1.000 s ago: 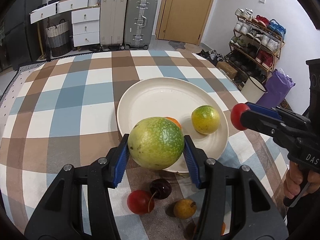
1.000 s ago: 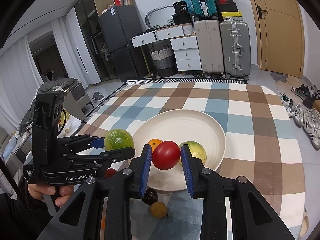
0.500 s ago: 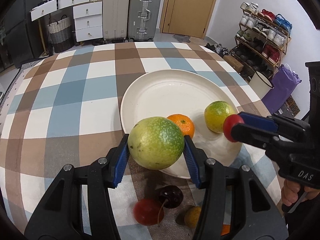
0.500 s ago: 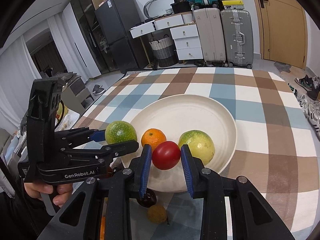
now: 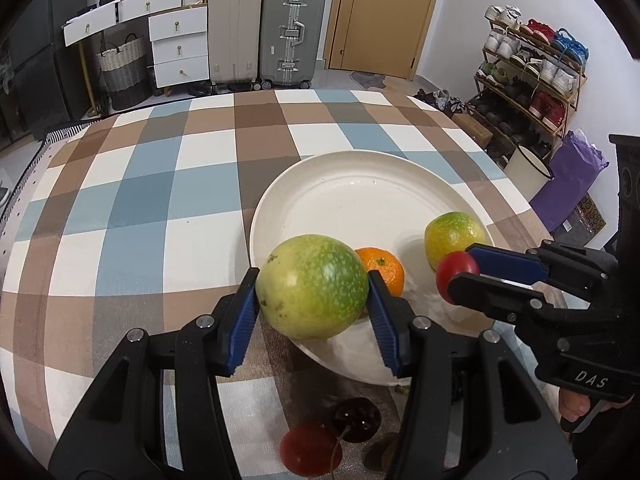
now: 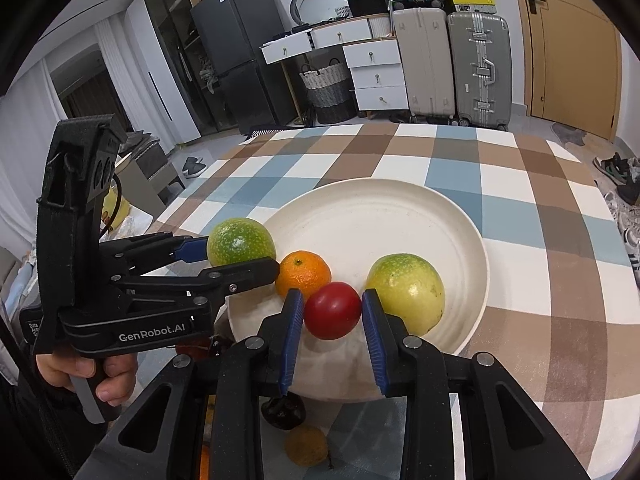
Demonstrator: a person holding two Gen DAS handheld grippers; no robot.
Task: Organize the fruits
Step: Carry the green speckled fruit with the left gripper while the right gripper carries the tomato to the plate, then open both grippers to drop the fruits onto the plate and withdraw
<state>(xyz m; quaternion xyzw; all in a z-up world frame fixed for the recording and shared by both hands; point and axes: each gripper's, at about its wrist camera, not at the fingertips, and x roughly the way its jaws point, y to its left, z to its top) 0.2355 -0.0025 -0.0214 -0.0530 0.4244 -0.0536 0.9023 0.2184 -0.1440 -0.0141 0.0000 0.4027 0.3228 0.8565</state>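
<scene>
My left gripper [image 5: 312,300] is shut on a large green passion fruit [image 5: 312,286] and holds it over the near rim of the white plate [image 5: 360,184]. It also shows in the right wrist view [image 6: 240,242]. My right gripper [image 6: 332,312] is shut on a small red fruit [image 6: 332,310], low over the plate's near part; it shows in the left wrist view [image 5: 456,276] too. On the plate lie an orange mandarin [image 6: 304,274] and a yellow-green fruit [image 6: 406,290].
On the checked tablecloth [image 5: 160,184] in front of the plate lie a red fruit [image 5: 308,454], a dark cherry [image 5: 358,418] and a small brownish-yellow fruit [image 6: 306,444]. Suitcases, drawers and a shoe rack stand beyond the table.
Both grippers have moved forward toward the plate with their fruits. The right gripper has come lower over the plate's near part.
</scene>
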